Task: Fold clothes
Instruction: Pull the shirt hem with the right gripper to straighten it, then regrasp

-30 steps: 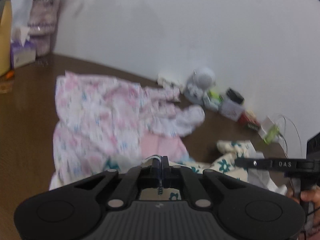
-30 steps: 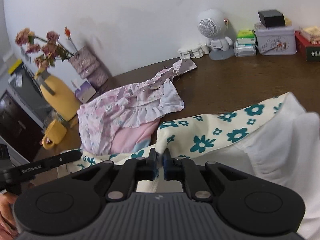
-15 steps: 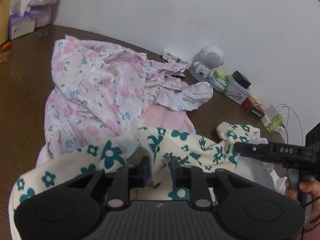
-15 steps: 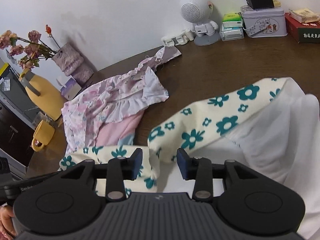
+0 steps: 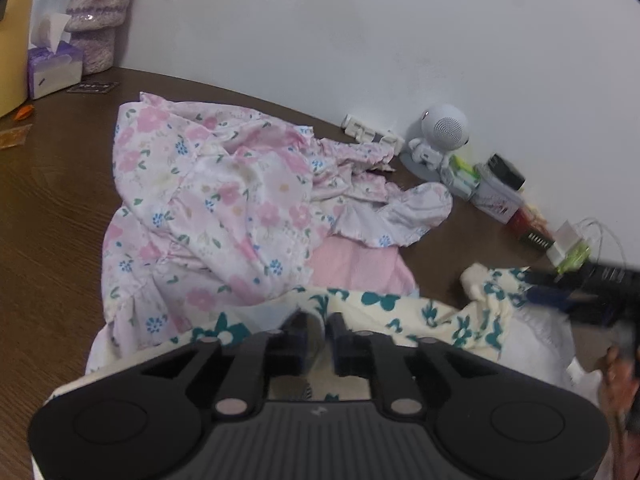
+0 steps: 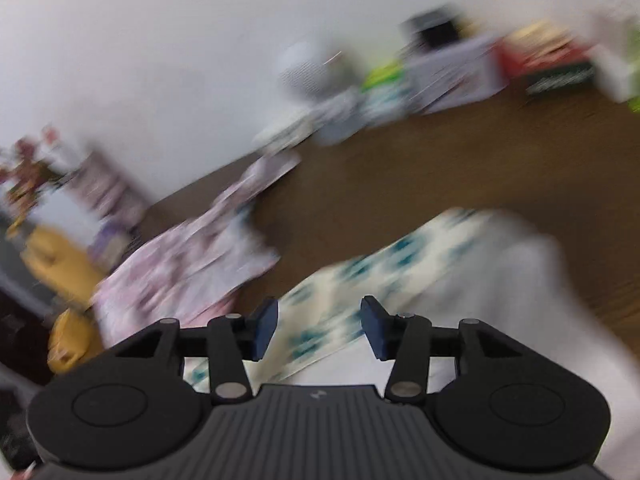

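While the cream cloth (image 5: 400,308) with teal flowers lies rumpled along the near edge of the table (image 5: 52,208), the left gripper (image 5: 318,334) sits low over it with its jaws a narrow gap apart, having just closed a little. A bit of the cloth shows in that gap, but whether the pads press on it cannot be told. The right gripper (image 6: 318,330) stands about half open, its jaws just having opened further; the cloth (image 6: 360,280) lies under and between its 2 blue pads (image 6: 266,328), which do not pinch it. That view is badly smeared. In the left view the right gripper (image 5: 576,292) shows at the right edge as a dark blur beside the cloth's far end, with part of a hand (image 5: 616,372) below it.

Beyond the cloth, a pink floral garment (image 5: 208,208) lies spread and crumpled over a plain pink piece (image 5: 356,260), touching the cloth's far edge. White fabric (image 6: 500,300) lies to the right of the cloth.

Against the white wall (image 5: 360,40) stand a tissue box (image 5: 54,68), a lilac vase (image 5: 98,20), a small white robot-shaped speaker (image 5: 442,132), a tin (image 5: 496,198) and some small boxes and cables. A yellow mug (image 6: 70,340) shows at the far left in the right view.
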A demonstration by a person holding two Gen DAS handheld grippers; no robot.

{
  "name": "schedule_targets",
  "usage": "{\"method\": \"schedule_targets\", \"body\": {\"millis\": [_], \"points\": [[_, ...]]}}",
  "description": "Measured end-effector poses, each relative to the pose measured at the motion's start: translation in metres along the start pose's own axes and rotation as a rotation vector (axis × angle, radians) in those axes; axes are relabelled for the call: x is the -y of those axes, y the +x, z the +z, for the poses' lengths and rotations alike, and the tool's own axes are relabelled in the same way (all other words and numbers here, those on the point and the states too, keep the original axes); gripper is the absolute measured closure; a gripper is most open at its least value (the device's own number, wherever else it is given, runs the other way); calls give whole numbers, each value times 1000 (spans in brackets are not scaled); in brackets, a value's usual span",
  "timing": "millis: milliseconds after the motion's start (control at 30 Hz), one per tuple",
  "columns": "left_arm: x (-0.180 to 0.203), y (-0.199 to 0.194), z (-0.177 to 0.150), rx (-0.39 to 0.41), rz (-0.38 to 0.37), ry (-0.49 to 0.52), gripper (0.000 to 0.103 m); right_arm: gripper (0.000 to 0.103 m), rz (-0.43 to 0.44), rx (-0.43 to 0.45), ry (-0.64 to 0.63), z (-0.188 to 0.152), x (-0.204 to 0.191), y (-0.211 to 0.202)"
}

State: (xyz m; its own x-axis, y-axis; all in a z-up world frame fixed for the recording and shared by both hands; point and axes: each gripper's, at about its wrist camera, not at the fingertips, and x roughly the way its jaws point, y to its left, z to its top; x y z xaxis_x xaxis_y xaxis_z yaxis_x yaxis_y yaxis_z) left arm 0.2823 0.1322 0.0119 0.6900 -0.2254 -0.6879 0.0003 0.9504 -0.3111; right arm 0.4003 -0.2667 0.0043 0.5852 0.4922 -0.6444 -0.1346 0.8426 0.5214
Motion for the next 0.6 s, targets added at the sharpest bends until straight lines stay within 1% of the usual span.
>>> {"method": "schedule_targets", "body": {"millis": [100,167,233,300,333,367,400,467,533,600], "points": [[1,3,0,-1,-1,5,84,56,-135,3,-23,12,12,-1],[2,5,1,-1,2,5,84,56,-155,-18,-28,15,19,5],[4,7,1,-1,6,10,84,57,-138,-27,-10,15,20,14],[5,8,0,-1,12,13,86,67,-118,-26,9,15,21,20],[5,8,0,-1,14,15,86,88,-107,-22,18,15,20,22],[5,8,0,0,16,18,86,100,-96,-18,27,15,20,24],[5,9,0,1,21,18,86,100,-87,-11,32,15,19,24],[3,9,-1,5,36,12,94,101,-78,28,-11,10,15,11],[1,10,-2,8,46,1,96,101,-48,77,-54,3,15,-14],[-1,11,-3,11,50,-9,98,101,-19,97,-49,-3,22,-37]]}}
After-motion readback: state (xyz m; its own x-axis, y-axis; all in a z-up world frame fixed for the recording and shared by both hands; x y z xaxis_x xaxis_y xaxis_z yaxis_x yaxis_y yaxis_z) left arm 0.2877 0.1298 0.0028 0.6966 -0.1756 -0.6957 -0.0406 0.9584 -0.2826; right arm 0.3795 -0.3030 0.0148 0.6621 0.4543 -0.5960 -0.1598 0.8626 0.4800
